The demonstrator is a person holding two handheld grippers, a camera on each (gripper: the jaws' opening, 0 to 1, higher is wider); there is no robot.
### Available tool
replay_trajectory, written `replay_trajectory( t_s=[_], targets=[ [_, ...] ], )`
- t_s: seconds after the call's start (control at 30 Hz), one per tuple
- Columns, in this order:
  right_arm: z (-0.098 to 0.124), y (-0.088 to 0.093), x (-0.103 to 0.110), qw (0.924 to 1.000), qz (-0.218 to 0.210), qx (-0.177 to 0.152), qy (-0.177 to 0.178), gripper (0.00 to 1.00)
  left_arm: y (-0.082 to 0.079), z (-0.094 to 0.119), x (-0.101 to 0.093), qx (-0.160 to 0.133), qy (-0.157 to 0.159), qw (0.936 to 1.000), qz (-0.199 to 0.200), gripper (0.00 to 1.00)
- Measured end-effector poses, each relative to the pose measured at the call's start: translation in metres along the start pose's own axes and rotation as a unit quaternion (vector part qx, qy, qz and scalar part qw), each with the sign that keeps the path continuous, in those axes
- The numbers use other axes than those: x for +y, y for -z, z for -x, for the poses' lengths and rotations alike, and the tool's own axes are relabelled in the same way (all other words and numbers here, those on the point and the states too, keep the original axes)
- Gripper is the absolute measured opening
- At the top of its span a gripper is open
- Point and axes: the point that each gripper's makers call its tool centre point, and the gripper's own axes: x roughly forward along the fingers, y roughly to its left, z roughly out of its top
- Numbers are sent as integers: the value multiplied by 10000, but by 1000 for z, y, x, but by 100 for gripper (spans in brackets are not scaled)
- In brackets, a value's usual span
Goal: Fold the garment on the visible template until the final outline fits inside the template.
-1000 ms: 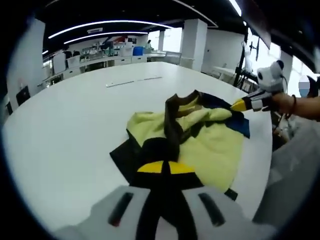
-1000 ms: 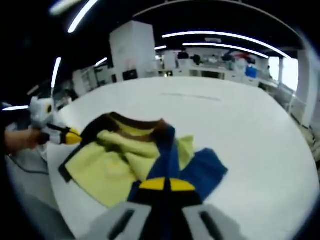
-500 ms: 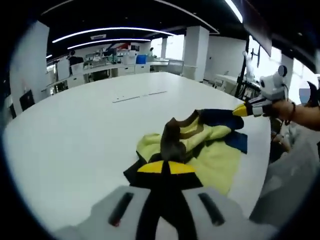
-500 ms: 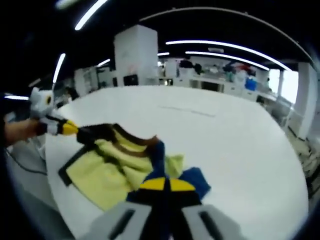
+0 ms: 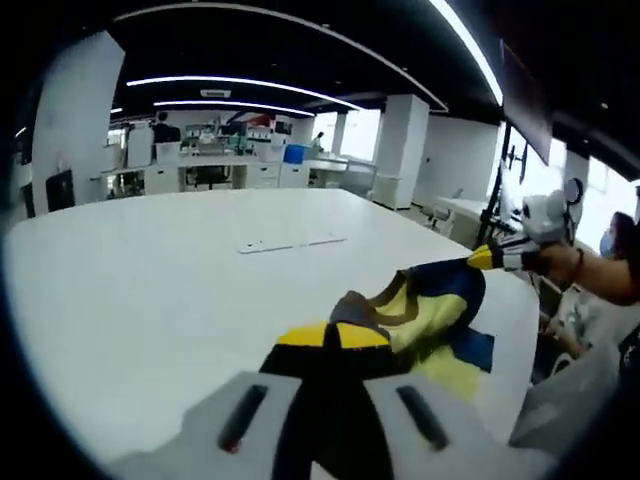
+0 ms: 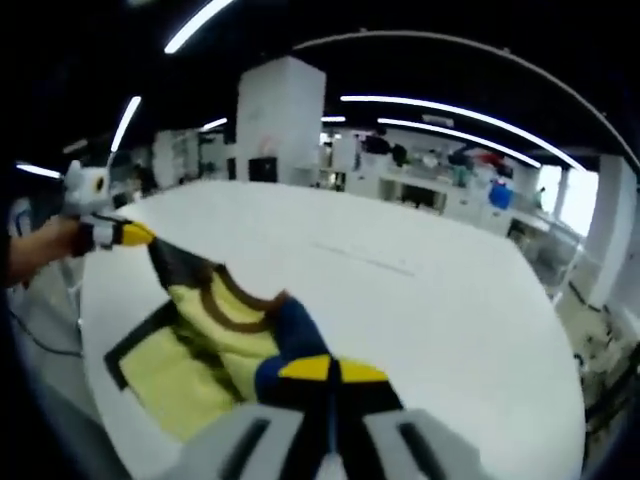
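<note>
A yellow garment [image 5: 440, 310] with blue and dark brown trim hangs stretched between both grippers above the white table [image 5: 140, 290]. In the left gripper view my left gripper [image 5: 330, 338] is shut on a brown-edged part of it. My right gripper [image 5: 485, 260] holds the blue end at the right, with a hand [image 5: 560, 262] behind it. The right gripper view has my right gripper [image 6: 325, 372] shut on the blue part of the garment [image 6: 215, 320]. There my left gripper [image 6: 135, 234] pinches the dark edge at the far left. Part of the yellow cloth still lies near the table's edge.
A thin pale strip [image 5: 295, 242] lies on the table beyond the garment, also the strip [image 6: 365, 258] in the right gripper view. The table's edge [image 5: 520, 340] runs close to the garment on the person's side. White pillars [image 6: 280, 125] and office desks stand far behind.
Both grippers have risen and taken the garment up with them. It lay crumpled on the table a second ago and now hangs drawn out between the two grippers.
</note>
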Motion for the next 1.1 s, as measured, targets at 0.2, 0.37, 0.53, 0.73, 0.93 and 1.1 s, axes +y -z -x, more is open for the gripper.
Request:
replay_trajectory(
  t_s=[0.2, 0.37, 0.53, 0.73, 0.93, 1.1],
  targets=[
    [-12, -15, -13, 9999, 68, -100, 83, 0, -13, -15, 22, -298, -279, 9988, 280, 0],
    [-21, -33, -25, 9995, 46, -275, 171, 0, -33, -23, 27, -652, -309, 9964, 443, 0],
    [-29, -52, -38, 9987, 38, -444, 241, 0, -58, -29, 19, -732, -243, 9967, 234, 0],
    [-48, -69, -53, 9983, -14, -526, 234, 0, -88, -53, 22, -604, -126, 9981, -28, 0],
    [-63, -81, -67, 9974, -168, -596, 368, 0, -94, -78, 66, -489, -370, 9981, 10, 0],
    [-86, -81, -84, 9969, -317, -535, 475, 0, -87, -102, 83, -305, -400, 9986, 130, 0]
  ],
)
